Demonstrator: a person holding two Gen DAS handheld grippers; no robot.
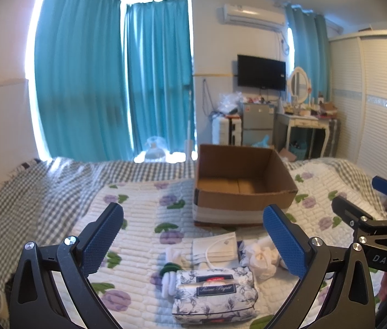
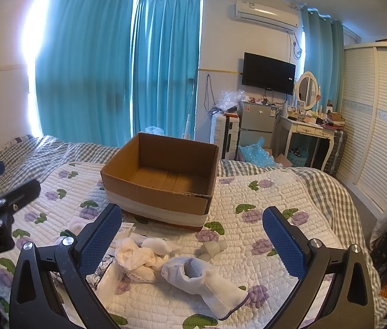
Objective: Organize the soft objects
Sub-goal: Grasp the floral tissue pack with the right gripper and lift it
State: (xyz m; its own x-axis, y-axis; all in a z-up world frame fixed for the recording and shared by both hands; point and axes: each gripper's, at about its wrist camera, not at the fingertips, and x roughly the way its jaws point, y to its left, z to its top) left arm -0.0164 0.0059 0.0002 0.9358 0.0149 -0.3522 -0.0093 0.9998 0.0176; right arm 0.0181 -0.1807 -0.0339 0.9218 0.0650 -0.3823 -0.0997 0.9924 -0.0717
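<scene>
An open, empty cardboard box [image 1: 244, 189] stands on the quilted bed; it also shows in the right wrist view [image 2: 160, 183]. In front of it lie a floral tissue pack [image 1: 215, 292], a white face mask [image 1: 216, 249], a white cord bundle with a green tie [image 1: 170, 272] and crumpled white cloth [image 1: 261, 255]. The right wrist view shows the crumpled cloth [image 2: 141, 257], a white sock [image 2: 207, 282] and small white pieces [image 2: 212, 246]. My left gripper [image 1: 193, 241] is open above the tissue pack. My right gripper [image 2: 192, 244] is open above the sock.
The bed's flowered quilt [image 2: 275, 200] lies over a grey checked blanket [image 1: 15, 205]. Teal curtains [image 1: 83, 68], a small fridge [image 2: 256, 123], a dressing table [image 2: 311, 131] and a wardrobe [image 2: 379, 123] stand beyond the bed.
</scene>
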